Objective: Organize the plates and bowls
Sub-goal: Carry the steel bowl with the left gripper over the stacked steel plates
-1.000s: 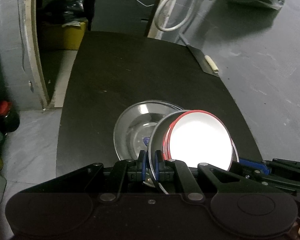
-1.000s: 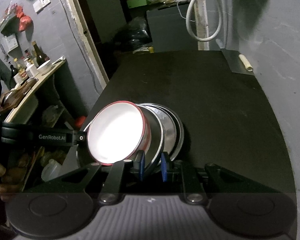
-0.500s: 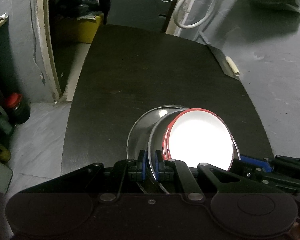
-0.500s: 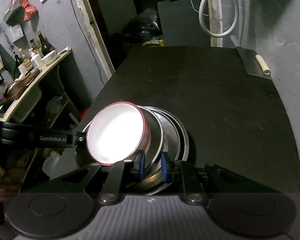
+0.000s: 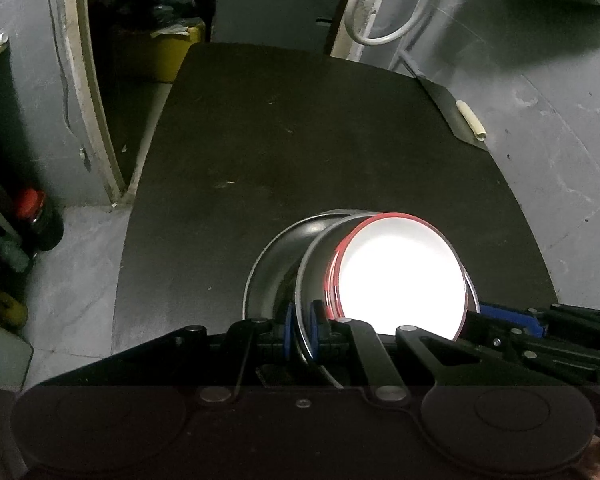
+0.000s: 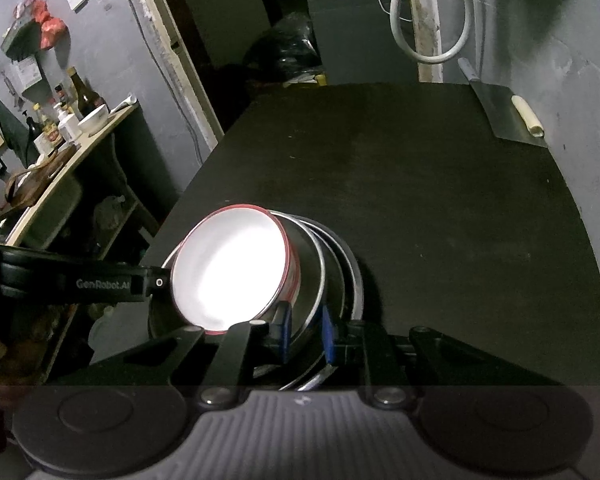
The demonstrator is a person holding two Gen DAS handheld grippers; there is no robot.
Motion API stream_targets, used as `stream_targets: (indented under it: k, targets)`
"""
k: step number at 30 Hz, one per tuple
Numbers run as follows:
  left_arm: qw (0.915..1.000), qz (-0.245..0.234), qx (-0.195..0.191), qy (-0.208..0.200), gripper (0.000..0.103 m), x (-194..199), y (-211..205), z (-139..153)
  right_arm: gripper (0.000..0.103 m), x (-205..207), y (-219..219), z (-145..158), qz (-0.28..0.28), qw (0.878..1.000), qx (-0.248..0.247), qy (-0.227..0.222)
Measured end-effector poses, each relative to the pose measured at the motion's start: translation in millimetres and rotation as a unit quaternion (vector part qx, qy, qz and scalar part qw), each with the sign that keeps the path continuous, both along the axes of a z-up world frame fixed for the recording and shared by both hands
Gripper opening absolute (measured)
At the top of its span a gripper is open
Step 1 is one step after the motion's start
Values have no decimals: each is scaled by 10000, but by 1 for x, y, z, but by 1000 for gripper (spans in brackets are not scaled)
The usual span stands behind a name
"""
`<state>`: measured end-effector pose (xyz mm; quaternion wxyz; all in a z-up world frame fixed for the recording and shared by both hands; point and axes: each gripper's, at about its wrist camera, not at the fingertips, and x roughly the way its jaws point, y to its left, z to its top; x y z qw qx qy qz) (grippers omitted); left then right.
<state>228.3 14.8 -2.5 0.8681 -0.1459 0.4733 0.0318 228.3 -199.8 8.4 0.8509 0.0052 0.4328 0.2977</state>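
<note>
the left gripper (image 5: 301, 330) is clamped on the rim of a steel bowl (image 5: 312, 264) in the nested stack above the black table (image 5: 300, 140); the right gripper (image 6: 305, 332) pinches the stack's opposite rims. only the right view shows a shelf of bottles (image 6: 66, 116) at 9 o'clock and steel plates (image 6: 350, 276) beneath. the white red-rimmed bowl (image 5: 400, 276) sits innermost. since earlier, the stack has sunk nearer the tabletop.

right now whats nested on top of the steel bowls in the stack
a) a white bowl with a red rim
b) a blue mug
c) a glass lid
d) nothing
a: a white bowl with a red rim sits inside the steel bowls, both grippers clamped on the stack's edges.
</note>
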Motion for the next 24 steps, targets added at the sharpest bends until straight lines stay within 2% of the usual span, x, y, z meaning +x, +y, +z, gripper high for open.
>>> stream_targets:
  k: [24]
  targets:
    - [9997, -230, -29, 13, 8, 3, 5, 1, 19, -2, -6, 4, -202, 9997, -56, -80]
